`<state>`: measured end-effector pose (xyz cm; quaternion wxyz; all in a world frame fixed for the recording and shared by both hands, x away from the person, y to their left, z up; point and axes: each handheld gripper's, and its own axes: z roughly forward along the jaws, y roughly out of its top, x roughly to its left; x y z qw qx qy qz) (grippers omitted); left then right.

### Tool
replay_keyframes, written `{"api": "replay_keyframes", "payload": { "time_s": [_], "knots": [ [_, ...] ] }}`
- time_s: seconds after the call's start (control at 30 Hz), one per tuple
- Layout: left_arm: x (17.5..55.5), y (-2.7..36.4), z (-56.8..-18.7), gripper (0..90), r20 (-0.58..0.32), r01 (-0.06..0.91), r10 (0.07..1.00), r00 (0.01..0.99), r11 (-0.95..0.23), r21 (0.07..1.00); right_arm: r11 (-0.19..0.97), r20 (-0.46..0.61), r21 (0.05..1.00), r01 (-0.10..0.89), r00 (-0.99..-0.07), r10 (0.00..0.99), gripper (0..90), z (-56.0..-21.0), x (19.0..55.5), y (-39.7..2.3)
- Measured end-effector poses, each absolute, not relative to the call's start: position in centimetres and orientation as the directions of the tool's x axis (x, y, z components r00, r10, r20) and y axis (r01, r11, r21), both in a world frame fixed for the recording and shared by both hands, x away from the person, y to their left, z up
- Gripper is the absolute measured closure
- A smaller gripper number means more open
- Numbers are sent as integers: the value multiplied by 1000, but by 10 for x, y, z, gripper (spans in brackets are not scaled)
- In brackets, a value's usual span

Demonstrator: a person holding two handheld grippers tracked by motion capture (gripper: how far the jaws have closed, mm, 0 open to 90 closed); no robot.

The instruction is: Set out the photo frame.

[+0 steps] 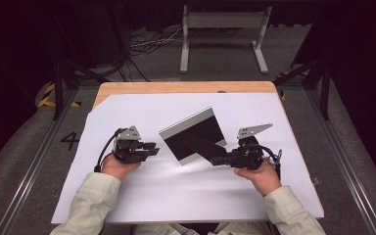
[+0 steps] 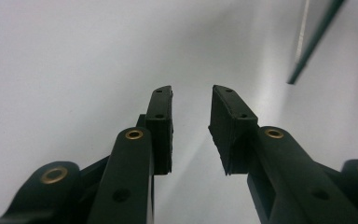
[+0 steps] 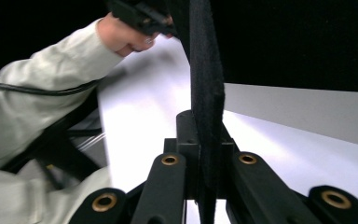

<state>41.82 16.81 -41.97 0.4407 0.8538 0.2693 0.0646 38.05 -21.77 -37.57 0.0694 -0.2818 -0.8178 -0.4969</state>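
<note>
A black cloth with a grey edge lies at an angle in the middle of the white sheet. My right gripper is shut on its near right corner and has drawn a black flap up off the sheet. The right gripper view looks along that cloth, pinched edge-on between the jaws of my right gripper. To the left of the cloth my left gripper is open and apart from it. Nothing lies between the left gripper's pads, and the cloth's edge shows at the upper right.
The white sheet covers most of a wooden table. Beyond the table's far edge a grey metal stand and loose cables rest on the floor. My left hand shows in the right gripper view.
</note>
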Motion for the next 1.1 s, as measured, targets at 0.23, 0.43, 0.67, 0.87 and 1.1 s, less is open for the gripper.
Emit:
{"api": "replay_keyframes", "payload": {
  "time_s": [0.23,0.43,0.67,0.87,1.1],
  "knots": [
    [418,167,-420,698,-128,403,514,848,-469,786,347,316,790,506,-820,477,876,-387,383,-215],
    [418,167,-420,698,-129,401,510,850,-471,785,357,307,788,503,-822,480,875,-398,387,-215],
    [418,167,-421,698,-130,403,511,849,-469,786,425,255,786,448,-862,437,875,-402,388,-223],
    [418,167,-421,698,-132,404,510,850,-470,785,447,268,772,453,-869,416,873,-407,391,-235],
    [419,166,-421,698,-131,402,509,851,-470,786,542,191,749,382,-907,375,867,-413,389,-239]
  ]
}}
